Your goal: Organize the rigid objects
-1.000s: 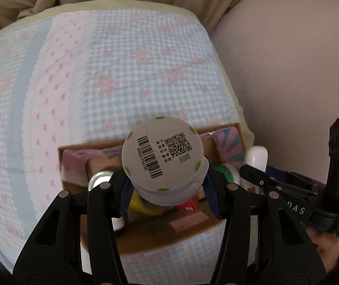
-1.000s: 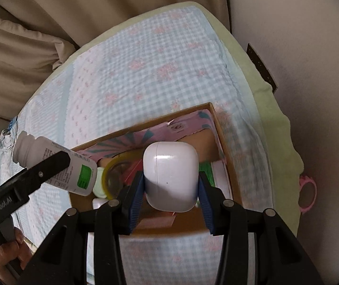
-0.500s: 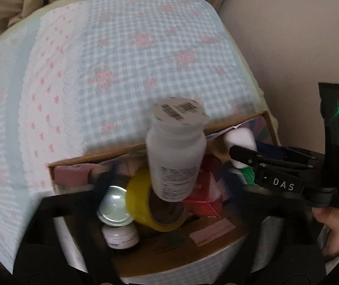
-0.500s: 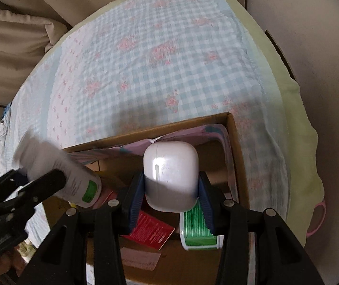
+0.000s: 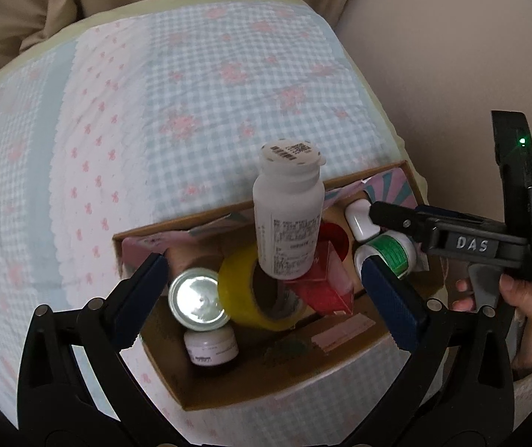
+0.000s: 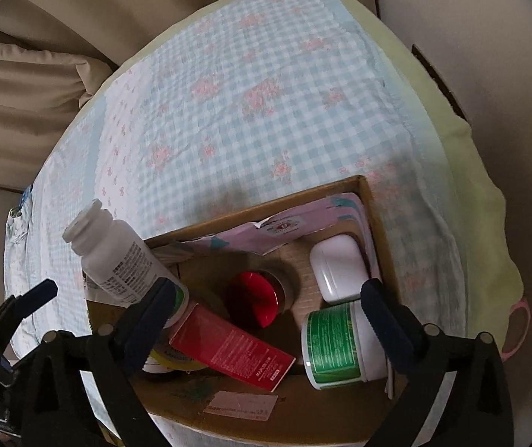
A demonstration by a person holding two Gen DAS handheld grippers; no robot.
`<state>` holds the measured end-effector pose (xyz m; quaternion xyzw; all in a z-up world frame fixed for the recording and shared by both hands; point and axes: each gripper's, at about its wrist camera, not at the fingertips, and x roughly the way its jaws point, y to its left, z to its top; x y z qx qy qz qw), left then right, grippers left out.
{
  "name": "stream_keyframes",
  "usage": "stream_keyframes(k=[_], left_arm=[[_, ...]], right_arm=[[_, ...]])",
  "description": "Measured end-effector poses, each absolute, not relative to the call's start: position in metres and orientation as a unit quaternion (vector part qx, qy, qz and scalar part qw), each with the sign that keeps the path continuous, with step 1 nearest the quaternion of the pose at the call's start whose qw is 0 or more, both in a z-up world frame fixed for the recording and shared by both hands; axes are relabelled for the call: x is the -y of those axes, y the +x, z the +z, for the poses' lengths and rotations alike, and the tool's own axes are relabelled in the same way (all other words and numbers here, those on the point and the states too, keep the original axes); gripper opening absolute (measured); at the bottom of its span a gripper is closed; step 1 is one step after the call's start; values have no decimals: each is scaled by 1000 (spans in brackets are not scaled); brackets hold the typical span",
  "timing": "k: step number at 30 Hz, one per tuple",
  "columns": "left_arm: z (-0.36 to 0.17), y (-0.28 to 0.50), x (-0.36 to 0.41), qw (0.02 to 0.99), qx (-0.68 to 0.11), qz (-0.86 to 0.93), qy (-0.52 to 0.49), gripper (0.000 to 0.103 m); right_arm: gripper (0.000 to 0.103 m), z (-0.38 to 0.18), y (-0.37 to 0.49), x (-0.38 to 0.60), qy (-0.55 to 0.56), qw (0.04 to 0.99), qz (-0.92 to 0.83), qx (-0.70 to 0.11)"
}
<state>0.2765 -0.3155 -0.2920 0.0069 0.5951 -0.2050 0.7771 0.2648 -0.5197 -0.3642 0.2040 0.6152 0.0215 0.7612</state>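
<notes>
Gingham bedding (image 5: 198, 111) carries a cardboard box (image 5: 251, 383); the left gripper (image 5: 271, 290) gapes empty above the white pill bottle (image 5: 288, 219) standing on yellow tape (image 5: 251, 298).

Right wrist view: the right gripper (image 6: 266, 305) is spread wide, the white earbud case (image 6: 336, 268) lying in the box's far corner beside a green-labelled jar (image 6: 334, 342).

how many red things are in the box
2: a red carton lying tilted near the middle, against the yellow tape roll, and a red-lidded jar just behind it. Others may be hidden underneath.

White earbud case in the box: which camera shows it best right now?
The right wrist view: the earbud case lies fully visible in the cardboard box's far right corner. In the left wrist view the right hand-held gripper covers part of it.
</notes>
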Motion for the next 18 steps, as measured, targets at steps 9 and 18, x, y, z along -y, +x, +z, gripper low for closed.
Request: stream_keyframes(k=[9,18], left_arm=[[-259,253,291,788,-574,-223,2,103],[-180,216,223,826,-519,-220,-22,103]], right_arm=[[99,-328,243,517,201,780,-3,-592],[99,-246,203,474,169,817,-11,-551]])
